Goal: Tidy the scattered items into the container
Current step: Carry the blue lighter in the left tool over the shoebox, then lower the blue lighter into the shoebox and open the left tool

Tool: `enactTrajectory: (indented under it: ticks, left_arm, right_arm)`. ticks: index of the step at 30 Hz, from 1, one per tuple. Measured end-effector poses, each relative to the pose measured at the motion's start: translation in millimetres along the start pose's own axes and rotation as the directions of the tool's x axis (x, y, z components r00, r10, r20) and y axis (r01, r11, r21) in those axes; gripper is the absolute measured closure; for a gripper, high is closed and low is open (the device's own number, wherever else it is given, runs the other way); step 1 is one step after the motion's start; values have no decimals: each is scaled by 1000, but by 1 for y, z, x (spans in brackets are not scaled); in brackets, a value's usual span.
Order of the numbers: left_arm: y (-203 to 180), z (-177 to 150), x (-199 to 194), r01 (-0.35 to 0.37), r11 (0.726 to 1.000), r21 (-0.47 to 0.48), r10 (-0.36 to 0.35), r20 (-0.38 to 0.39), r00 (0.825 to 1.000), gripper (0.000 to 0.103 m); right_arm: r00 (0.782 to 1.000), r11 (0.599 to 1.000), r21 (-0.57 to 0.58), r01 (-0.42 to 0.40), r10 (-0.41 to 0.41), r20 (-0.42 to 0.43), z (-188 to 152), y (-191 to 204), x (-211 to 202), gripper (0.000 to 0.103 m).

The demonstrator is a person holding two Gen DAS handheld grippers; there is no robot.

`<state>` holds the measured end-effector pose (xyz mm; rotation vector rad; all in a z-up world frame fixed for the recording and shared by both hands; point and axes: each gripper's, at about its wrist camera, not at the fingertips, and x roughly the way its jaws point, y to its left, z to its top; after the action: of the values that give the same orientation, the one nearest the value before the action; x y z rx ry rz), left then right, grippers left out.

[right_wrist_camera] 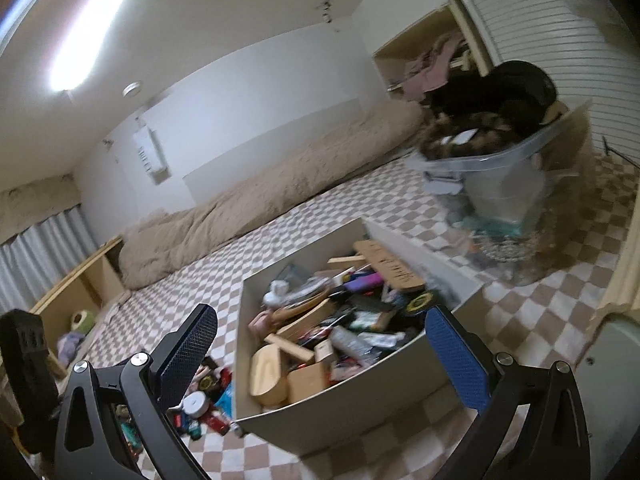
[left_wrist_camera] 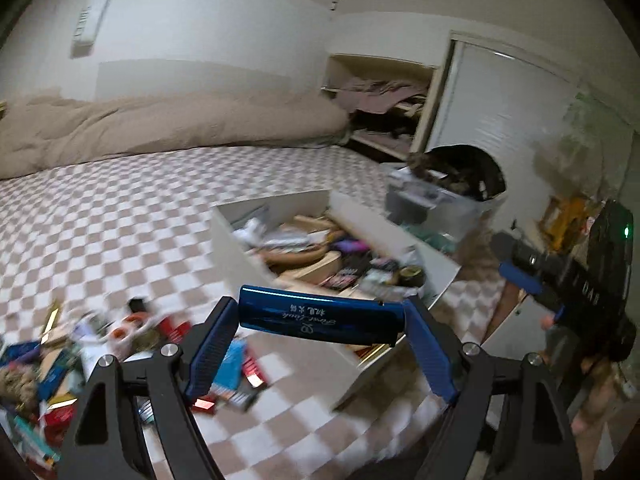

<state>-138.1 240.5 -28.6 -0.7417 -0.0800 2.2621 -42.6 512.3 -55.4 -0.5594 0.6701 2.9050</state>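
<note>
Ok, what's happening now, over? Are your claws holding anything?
Left claw shut on blue box, held crosswise. Right claw open, empty. White container already crowded. Nothing in the way; scattered pile remains on checkered floor.

Our left gripper (left_wrist_camera: 320, 322) points somewhat downward, its blue-padded fingers (left_wrist_camera: 212, 348) spread wide and pressing on both ends of a long blue box (left_wrist_camera: 320, 320) held crosswise between them. Our right gripper (right_wrist_camera: 320, 344) tilts downward too, its fingers (right_wrist_camera: 456, 356) wide apart with nothing between the pads. In the left wrist view its black body shows at the right edge.
</note>
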Motion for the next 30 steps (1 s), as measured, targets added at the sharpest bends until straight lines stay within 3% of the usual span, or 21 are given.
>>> enactTrajectory:
  ticks: [4, 10, 19, 27, 30]
  left_arm:
    - [-17, 15, 38, 53, 999, -1, -53, -56, 997, 19]
    - [-41, 29, 99, 65, 998, 12, -62, -172, 983, 19]
    - [-61, 40, 164, 111, 994, -21, -111, -351, 930, 20]
    - [-70, 25, 203, 100, 995, 14, -82, -465, 882, 19]
    - [-72, 23, 204, 112, 994, 8, -96, -467, 879, 13]
  right_arm:
    - [1000, 1000, 15, 23, -23, 2, 10, -12, 2, 0]
    - [999, 999, 3, 35, -35, -10, 17, -19, 10, 0]
    - [999, 999, 24, 34, -33, -21, 19, -29, 16, 0]
    - [999, 999, 28, 40, -40, -16, 23, -32, 16, 0]
    - [999, 999, 29, 44, -44, -21, 23, -34, 17, 0]
